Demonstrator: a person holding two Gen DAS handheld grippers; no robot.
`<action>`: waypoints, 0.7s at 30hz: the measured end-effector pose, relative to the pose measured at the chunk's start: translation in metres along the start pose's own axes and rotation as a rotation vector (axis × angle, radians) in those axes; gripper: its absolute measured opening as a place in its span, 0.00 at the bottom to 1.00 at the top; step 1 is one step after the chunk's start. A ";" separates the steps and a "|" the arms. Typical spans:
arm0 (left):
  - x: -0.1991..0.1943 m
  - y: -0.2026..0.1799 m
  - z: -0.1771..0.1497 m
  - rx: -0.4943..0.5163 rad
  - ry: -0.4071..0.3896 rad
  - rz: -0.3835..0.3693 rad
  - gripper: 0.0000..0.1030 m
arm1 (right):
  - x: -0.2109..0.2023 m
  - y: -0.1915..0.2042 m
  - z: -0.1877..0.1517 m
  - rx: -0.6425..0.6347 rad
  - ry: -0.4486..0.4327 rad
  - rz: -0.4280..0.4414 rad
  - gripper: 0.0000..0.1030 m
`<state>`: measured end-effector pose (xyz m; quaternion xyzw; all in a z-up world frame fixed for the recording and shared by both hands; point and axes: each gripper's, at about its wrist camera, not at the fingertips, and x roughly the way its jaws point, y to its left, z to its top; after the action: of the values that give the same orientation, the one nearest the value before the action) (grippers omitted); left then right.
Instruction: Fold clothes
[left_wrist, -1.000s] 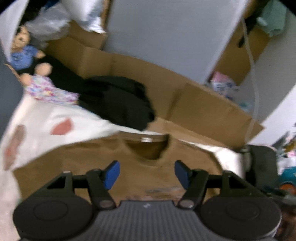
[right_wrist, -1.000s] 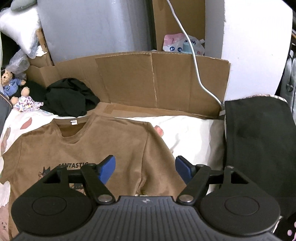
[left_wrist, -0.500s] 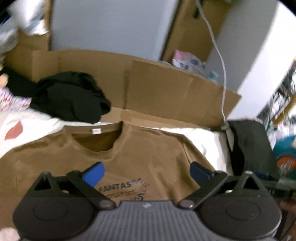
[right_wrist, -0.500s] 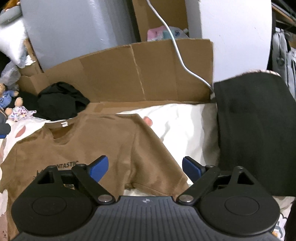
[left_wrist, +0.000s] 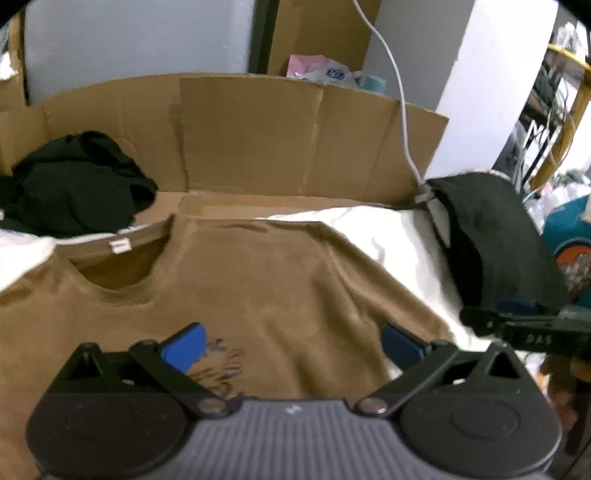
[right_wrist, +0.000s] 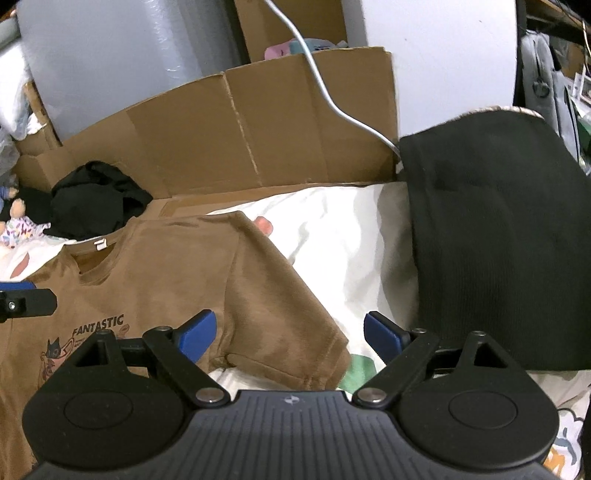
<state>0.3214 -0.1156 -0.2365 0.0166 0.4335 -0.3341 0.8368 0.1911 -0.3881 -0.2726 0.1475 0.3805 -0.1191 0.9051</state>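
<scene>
A brown T-shirt (left_wrist: 258, 280) with a "FANTASTIC" print lies flat, front up, on a white patterned sheet (left_wrist: 399, 240). It also shows in the right wrist view (right_wrist: 155, 273). My left gripper (left_wrist: 293, 341) is open and empty above the shirt's chest. My right gripper (right_wrist: 290, 334) is open and empty above the shirt's right sleeve (right_wrist: 295, 332). The tip of my right gripper shows at the right of the left wrist view (left_wrist: 517, 325), and a left fingertip (right_wrist: 22, 299) shows at the left edge of the right wrist view.
A crumpled black garment (left_wrist: 74, 184) lies behind the collar. A folded black cloth (right_wrist: 498, 240) lies to the right. Cardboard walls (left_wrist: 258, 129) stand behind, with a white cable (right_wrist: 332, 103) over them. A soft doll (right_wrist: 18, 225) lies far left.
My left gripper has swung to the right and opened wider. My right gripper has moved right toward the sleeve and opened wider.
</scene>
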 end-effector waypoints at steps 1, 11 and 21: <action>0.003 -0.001 0.000 -0.007 -0.001 -0.009 1.00 | 0.001 -0.003 -0.001 0.006 -0.002 -0.005 0.88; 0.056 -0.038 -0.020 0.092 0.109 -0.072 0.77 | 0.029 -0.037 -0.012 0.089 0.018 0.001 0.62; 0.080 -0.048 -0.027 0.050 0.117 -0.113 0.64 | 0.047 -0.046 -0.019 0.136 0.048 0.012 0.62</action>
<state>0.3068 -0.1884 -0.2997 0.0325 0.4733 -0.3901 0.7891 0.1959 -0.4292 -0.3276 0.2134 0.3923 -0.1358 0.8844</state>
